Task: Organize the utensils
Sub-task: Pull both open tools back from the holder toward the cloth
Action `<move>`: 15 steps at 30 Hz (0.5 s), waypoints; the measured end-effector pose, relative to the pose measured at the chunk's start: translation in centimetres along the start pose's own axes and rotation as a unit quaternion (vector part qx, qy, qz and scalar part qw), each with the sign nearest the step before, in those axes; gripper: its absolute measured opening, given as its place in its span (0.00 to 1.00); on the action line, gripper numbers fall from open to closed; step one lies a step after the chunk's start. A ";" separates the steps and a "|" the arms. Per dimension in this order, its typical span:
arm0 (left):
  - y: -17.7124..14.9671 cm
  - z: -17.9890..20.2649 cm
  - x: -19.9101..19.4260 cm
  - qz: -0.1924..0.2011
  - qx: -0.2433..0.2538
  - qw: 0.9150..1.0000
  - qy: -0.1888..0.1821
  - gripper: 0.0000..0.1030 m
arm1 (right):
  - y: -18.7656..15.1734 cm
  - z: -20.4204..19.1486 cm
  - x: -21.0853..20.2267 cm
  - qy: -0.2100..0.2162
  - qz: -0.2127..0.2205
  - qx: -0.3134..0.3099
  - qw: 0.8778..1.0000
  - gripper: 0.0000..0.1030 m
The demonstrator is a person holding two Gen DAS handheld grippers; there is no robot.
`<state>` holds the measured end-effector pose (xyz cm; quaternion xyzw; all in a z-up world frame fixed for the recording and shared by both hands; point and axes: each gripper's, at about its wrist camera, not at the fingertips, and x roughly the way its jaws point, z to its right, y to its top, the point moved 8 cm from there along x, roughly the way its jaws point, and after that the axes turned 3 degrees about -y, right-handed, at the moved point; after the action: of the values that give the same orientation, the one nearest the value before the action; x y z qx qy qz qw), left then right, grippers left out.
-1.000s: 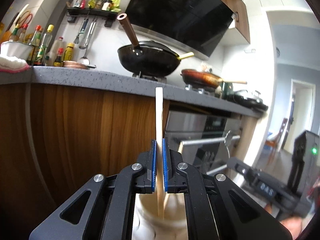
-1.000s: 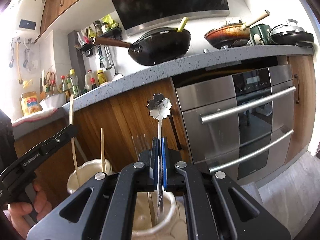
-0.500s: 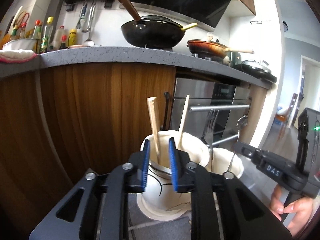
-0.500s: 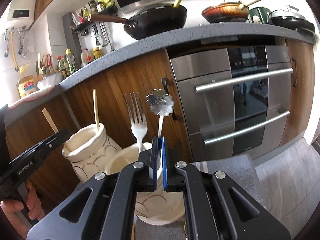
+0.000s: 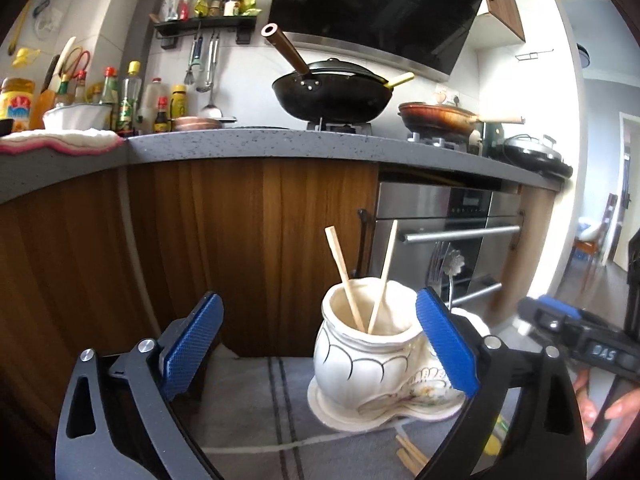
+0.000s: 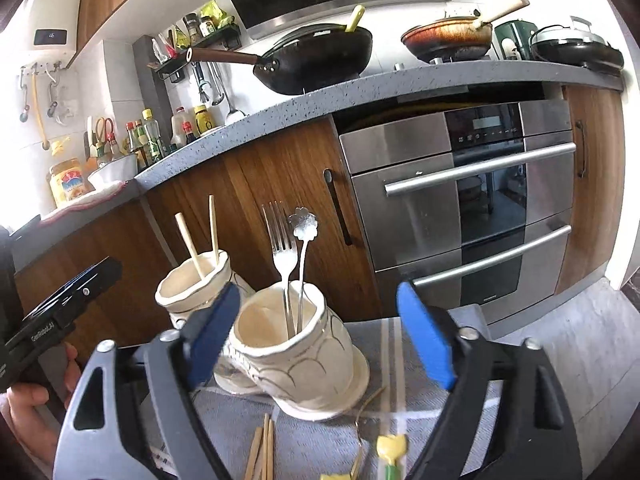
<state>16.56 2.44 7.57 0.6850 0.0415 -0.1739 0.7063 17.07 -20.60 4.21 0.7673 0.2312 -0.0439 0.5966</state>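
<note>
My left gripper [image 5: 318, 304] has its jaws opening wide, with nothing pressed between the blue pads. Just beyond it stands a cream ceramic pot [image 5: 364, 356] holding two wooden chopsticks [image 5: 346, 280]. My right gripper [image 6: 318, 294] is also opening, and its pads touch nothing. Ahead of it a second cream pot [image 6: 296, 356] holds a metal fork [image 6: 282, 248] and a flower-ended spoon [image 6: 306, 222], both upright. The chopstick pot [image 6: 200, 284] adjoins it on the left.
Both pots sit on a grey striped cloth [image 6: 400, 360]. Loose chopsticks [image 6: 262, 452] and yellow-handled utensils [image 6: 390, 448] lie on it near me. Wooden cabinets [image 5: 240, 240] and a steel oven [image 6: 460, 208] rise close behind. A hand [image 6: 24, 408] is at the left edge.
Both grippers let go: the left released its chopstick into the left pot, the right released the flower spoon into the right pot. Both jaws swung wide and pulled back from the pots.
</note>
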 end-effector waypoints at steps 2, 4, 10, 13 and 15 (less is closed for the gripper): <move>-0.1 0.1 -0.6 -0.001 0.003 1.000 0.004 0.95 | -0.1 -0.1 -1.0 0.001 0.006 -0.006 1.000 0.91; -0.3 0.2 -1.2 -0.003 0.009 1.000 0.008 0.95 | -0.2 -0.3 -2.1 0.001 0.013 -0.015 1.000 0.95; -2.1 1.0 -2.9 -0.028 0.024 0.999 0.010 0.95 | -0.8 -0.1 -5.2 -0.030 0.028 -0.049 0.998 0.95; -3.3 1.5 -3.5 -0.042 0.025 0.999 0.007 0.95 | -1.2 0.2 -6.3 -0.043 0.029 -0.064 0.997 0.95; -4.5 1.9 -3.7 -0.059 0.022 0.998 -0.001 0.95 | -1.5 0.5 -6.9 -0.054 0.028 -0.076 0.995 0.95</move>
<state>11.42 1.30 4.45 0.6962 0.0777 -0.2172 0.6798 10.46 -22.86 5.10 0.7222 0.1798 -0.0506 0.6660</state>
